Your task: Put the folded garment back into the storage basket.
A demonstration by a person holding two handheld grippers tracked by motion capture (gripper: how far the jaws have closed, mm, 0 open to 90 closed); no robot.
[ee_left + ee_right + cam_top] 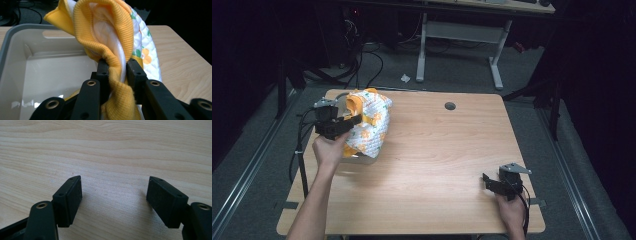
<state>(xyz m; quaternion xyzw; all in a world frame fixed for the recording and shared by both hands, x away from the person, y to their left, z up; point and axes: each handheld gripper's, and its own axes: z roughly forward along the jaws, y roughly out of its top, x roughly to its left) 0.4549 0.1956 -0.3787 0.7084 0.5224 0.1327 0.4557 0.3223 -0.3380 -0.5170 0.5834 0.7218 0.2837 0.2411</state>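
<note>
Orange ribbed-knit cuff of a quilted white baby garment with orange flower print [117, 50] is what I'm clamped on. The garment hangs bunched over the right rim of the pale grey plastic tub [22, 47], at the far-left corner of the light wood table [437, 165]. In the high view the garment [371, 125] drapes down the tub's side toward the tabletop.

Left gripper [117, 67]: jaws clenched tight on the twisted cuff, knit squeezed between both pads and trailing out below them. In the high view I see it [343, 123] held level, pointing right into the cloth.

Tub interior looks bare and glossy from the left gripper view.

Right gripper [113, 200]: jaws spread wide, nothing between them, just wood grain under them. In the high view it [492, 182] sits low at the near-right corner, well apart from the garment.
</note>
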